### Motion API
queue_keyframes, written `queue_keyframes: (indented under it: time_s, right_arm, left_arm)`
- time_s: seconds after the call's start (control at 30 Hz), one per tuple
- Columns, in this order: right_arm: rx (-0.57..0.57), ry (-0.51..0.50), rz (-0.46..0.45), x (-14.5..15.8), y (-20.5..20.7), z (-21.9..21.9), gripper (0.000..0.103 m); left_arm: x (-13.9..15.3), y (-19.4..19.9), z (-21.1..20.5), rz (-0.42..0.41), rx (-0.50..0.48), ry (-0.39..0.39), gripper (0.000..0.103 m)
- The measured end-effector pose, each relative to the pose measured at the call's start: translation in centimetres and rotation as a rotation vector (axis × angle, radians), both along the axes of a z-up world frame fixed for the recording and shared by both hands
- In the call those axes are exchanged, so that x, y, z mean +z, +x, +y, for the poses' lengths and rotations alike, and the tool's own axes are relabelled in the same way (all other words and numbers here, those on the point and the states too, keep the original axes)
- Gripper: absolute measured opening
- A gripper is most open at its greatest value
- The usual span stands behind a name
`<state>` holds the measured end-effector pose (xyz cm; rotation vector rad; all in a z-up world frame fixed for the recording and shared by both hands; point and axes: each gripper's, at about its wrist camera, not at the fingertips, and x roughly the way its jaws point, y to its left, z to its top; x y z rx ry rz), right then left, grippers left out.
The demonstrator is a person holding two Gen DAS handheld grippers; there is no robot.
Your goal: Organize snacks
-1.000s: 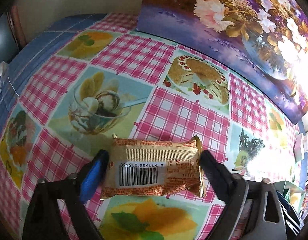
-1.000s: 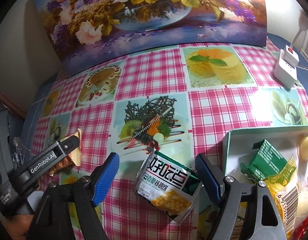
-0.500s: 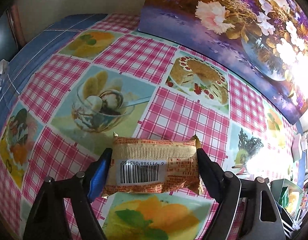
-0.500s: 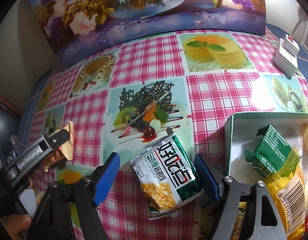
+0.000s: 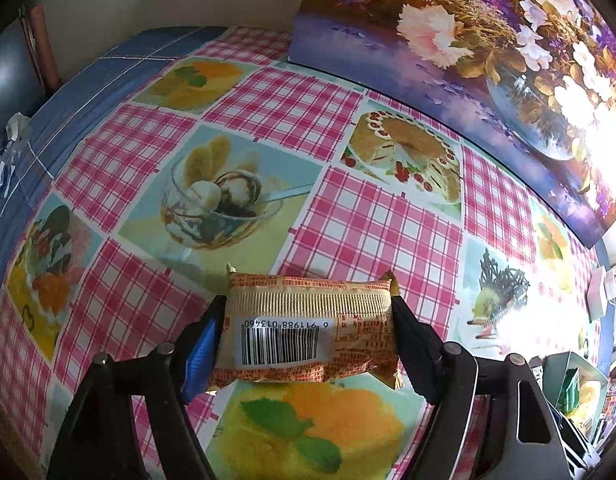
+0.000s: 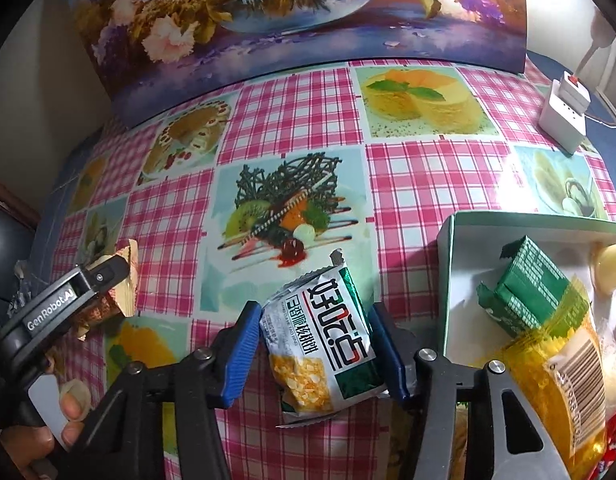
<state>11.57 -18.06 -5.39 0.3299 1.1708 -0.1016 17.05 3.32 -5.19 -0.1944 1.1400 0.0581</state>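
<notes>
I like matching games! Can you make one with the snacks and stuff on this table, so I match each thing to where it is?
Things:
1. orange barcode packet
2. white and green corn packet
3. dark green packet
4. white charger block

Places:
A. inside the box
B. between the right gripper's fingers
C. on the cloth's far right edge
D. between the left gripper's fingers

Pairs: 1-D, 2-B, 3-A, 4-C

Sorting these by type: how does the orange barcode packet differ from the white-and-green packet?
The orange packet is tan-orange, barcode up, lying square across its fingers. The white-and-green packet shows bold lettering and a corn picture, tilted between its fingers. Both are sealed, each between a gripper's fingers on the tablecloth.
</notes>
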Motion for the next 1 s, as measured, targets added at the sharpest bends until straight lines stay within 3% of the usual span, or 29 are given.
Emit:
queue_keyframes:
  time_s: [0.4, 0.73, 1.0]
  right_arm:
    - [-0.032, 0.066, -0.046, 2.5, -2.5, -0.7, 0.057]
    - [-0.047, 0.121, -0.164, 6.5, -6.4, -1.5, 0.058]
    - [-0.183, 0.085, -0.298, 9.8, -12.7, -6.1, 0.058]
  left_arm:
    - [2.4, -2.9, -1.5, -0.028, -0.035, 0.009, 0.079]
    - [6.3, -7.2, -3.3, -0.106, -0.07, 0.008, 0.079]
    - [8.8, -11.6, -7.7, -0.161, -0.184, -0.045, 0.079]
